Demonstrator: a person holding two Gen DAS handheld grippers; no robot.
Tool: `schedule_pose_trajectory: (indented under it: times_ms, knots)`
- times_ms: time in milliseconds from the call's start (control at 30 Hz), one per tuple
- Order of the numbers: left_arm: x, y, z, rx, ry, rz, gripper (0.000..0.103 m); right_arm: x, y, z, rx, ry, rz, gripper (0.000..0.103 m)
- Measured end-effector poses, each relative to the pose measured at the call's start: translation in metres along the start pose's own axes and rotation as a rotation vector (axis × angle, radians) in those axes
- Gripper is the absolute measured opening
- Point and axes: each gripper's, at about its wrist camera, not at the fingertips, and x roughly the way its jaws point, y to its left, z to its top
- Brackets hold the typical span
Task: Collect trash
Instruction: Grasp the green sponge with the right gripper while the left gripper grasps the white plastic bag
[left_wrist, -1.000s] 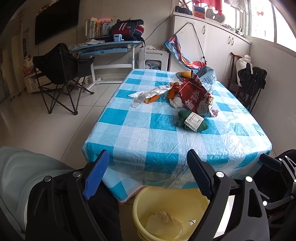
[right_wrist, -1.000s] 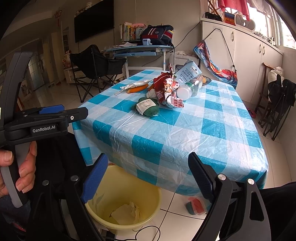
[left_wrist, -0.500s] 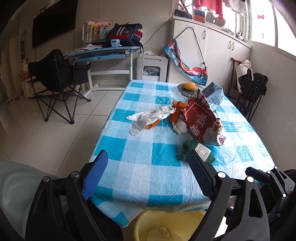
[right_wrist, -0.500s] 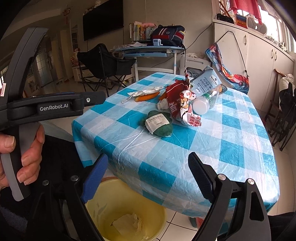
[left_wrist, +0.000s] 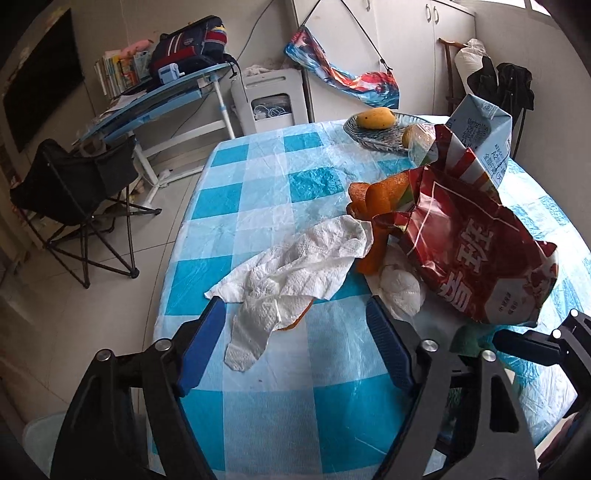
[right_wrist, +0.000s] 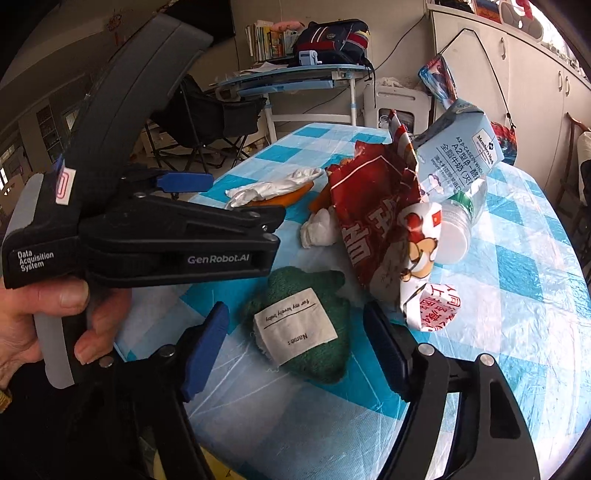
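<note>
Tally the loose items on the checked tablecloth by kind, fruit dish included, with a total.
Paper towels: 2, a flat one and a balled one
Orange peel: 1
Red snack bag: 1
Milk carton: 1
Plastic bottle: 1
Green cloth with name label: 1
Glass dish: 1
Yellow fruits: 2
Total: 10

"GenRobot.AI" — left tongs (right_wrist: 192, 181); "Name:" — green cloth's tag (right_wrist: 295, 326).
</note>
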Motion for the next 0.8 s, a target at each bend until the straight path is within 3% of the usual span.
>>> schedule_pose_trajectory:
  times_ms: [33,100,200,467,667,800]
  knots:
    - [0.004,0.001,0.002,-0.021,0.013,-0.022,0.054,0.001,-0.002,-0.001,0.007,0.006,0.002,0.058]
    - [0.008,0.007,0.004,-0.072,0.029,-0.066,0.024,-0.001,-0.004,-0.003,0.007,-0.003,-0.002,0.051]
    - [0.0,0.013,0.007,-0.119,-0.011,-0.098,0.009,-0.005,-0.006,-0.004,0.017,-0.001,0.01,0.043]
    - [-0.04,0.04,-0.014,-0.284,-0.108,-0.186,0.006,-0.027,0.002,-0.021,0.034,-0.008,0.048,0.042]
    - [-0.063,0.041,-0.052,-0.346,-0.092,-0.282,0.006,-0.054,0.001,-0.034,0.054,-0.031,0.044,0.042]
    - [-0.073,0.031,-0.073,-0.341,-0.077,-0.278,0.006,-0.076,-0.001,-0.043,0.063,-0.061,0.021,0.042]
